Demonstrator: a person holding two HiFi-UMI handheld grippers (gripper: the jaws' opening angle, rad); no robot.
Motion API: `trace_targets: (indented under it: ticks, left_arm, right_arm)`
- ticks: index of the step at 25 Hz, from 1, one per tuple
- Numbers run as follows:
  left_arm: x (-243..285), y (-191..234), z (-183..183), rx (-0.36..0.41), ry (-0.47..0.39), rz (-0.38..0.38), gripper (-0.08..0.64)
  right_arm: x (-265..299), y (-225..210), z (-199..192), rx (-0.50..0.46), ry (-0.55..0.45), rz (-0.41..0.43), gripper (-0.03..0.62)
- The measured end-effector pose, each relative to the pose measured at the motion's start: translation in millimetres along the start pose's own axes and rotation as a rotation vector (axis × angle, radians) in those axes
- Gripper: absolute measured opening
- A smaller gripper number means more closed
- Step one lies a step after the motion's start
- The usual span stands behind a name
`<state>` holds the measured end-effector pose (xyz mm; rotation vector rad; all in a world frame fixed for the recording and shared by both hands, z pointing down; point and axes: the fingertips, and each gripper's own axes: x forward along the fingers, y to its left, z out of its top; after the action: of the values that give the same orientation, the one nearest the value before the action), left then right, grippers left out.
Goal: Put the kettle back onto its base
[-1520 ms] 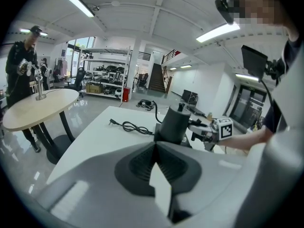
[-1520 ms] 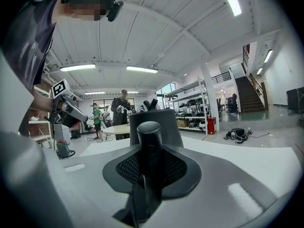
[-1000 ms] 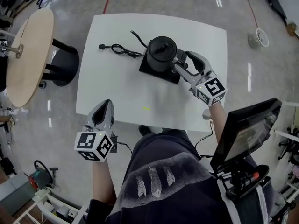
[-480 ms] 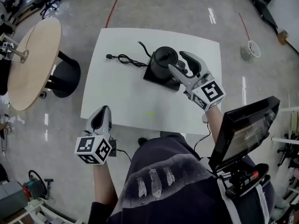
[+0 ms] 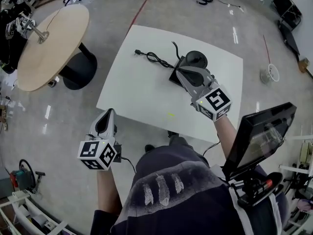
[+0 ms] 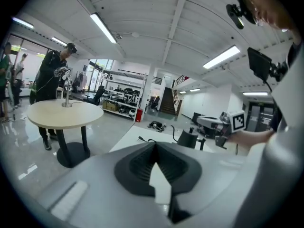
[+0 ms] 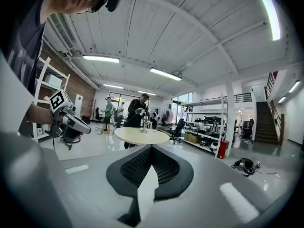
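Observation:
The black kettle (image 5: 196,59) stands on its black square base (image 5: 176,77) at the far right of the white table (image 5: 137,87). My right gripper (image 5: 182,72) hangs above the base's near side, shut and holding nothing, and hides part of the kettle. In the right gripper view its jaws (image 7: 151,148) meet with nothing between them. My left gripper (image 5: 108,113) floats off the table's near left edge, also shut and empty (image 6: 155,144). The left gripper view shows the kettle (image 6: 189,137) with the right gripper (image 6: 209,122) beside it.
The kettle's power cord (image 5: 154,58) lies loose on the table behind the base. A round wooden table (image 5: 54,43) stands to the left, a tilted monitor (image 5: 259,136) at my right side, and a white bin (image 5: 270,74) on the floor. People (image 7: 137,109) stand far off.
My right gripper's open jaws left the kettle's handle, drew back and up, and shut. The left gripper rose slightly. The kettle stays on its base.

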<state>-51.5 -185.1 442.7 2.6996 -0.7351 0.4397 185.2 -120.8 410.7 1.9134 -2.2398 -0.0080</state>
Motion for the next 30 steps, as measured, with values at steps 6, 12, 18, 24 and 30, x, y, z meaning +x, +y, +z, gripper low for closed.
trace_targets:
  ticks: [6, 12, 18, 24, 30]
  left_arm:
    - [-50.5, 21.0, -17.2, -0.031, -0.021, 0.058, 0.000]
    - [-76.8, 52.8, -27.1, -0.077, -0.040, 0.127, 0.000]
    - [-98.4, 54.1, -27.2, -0.128, -0.063, 0.155, 0.000]
    - [-100.6, 32.8, -19.5, -0.109, -0.069, 0.206, 0.000]
    - [-76.4, -19.6, -6.4, -0.055, -0.061, 0.206, 0.000]
  right_arm:
    - [14.5, 63.9, 13.3, 0.056, -0.024, 0.124, 0.002]
    - [51.3, 119.6, 24.7, 0.079, -0.030, 0.278, 0.002]
    - [56.4, 164.0, 47.8, 0.079, -0.033, 0.416, 0.002]
    - [46.4, 172.6, 54.4, 0.079, -0.080, 0.509, 0.002]
    - [13.5, 138.7, 38.4, 0.118, -0.098, 0.516, 0.001]
